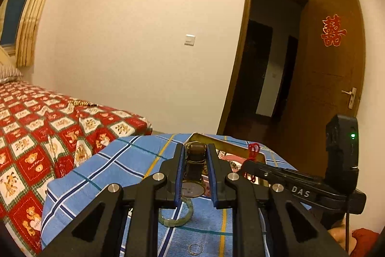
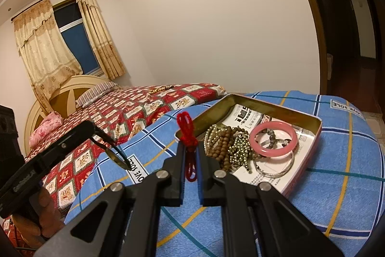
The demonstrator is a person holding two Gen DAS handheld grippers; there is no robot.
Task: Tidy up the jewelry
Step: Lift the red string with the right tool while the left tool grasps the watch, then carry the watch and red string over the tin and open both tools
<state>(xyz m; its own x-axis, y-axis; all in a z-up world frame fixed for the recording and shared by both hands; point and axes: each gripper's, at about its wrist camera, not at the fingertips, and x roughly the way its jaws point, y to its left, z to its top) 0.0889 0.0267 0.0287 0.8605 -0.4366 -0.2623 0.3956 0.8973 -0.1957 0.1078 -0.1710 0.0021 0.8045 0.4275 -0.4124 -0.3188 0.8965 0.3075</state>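
Note:
In the left wrist view my left gripper [image 1: 195, 148] is shut on a wristwatch [image 1: 193, 187] with a brown leather strap, held up above the blue checked cloth [image 1: 108, 160]. A green jade bracelet [image 1: 179, 217] and a thin ring [image 1: 193, 248] lie on the cloth below it. My right gripper [image 2: 191, 145] is shut on a red knotted cord [image 2: 187, 134], just left of the open gold tin [image 2: 264, 104]. The tin holds a pink bangle [image 2: 274, 141], bead strings [image 2: 222, 143] and a silver bangle [image 2: 274, 169]. The right wrist view shows the left gripper [image 2: 90, 128] at the left with the watch [image 2: 118, 157] hanging from it.
A bed with a red patterned cover [image 1: 36, 136] lies left of the cloth-covered surface, with a small gold item [image 2: 160, 89] on it. An open brown door [image 1: 332, 64] stands at the right. A hand [image 2: 45, 216] holds the left gripper's handle. Printed paper [image 2: 255, 117] lines the tin.

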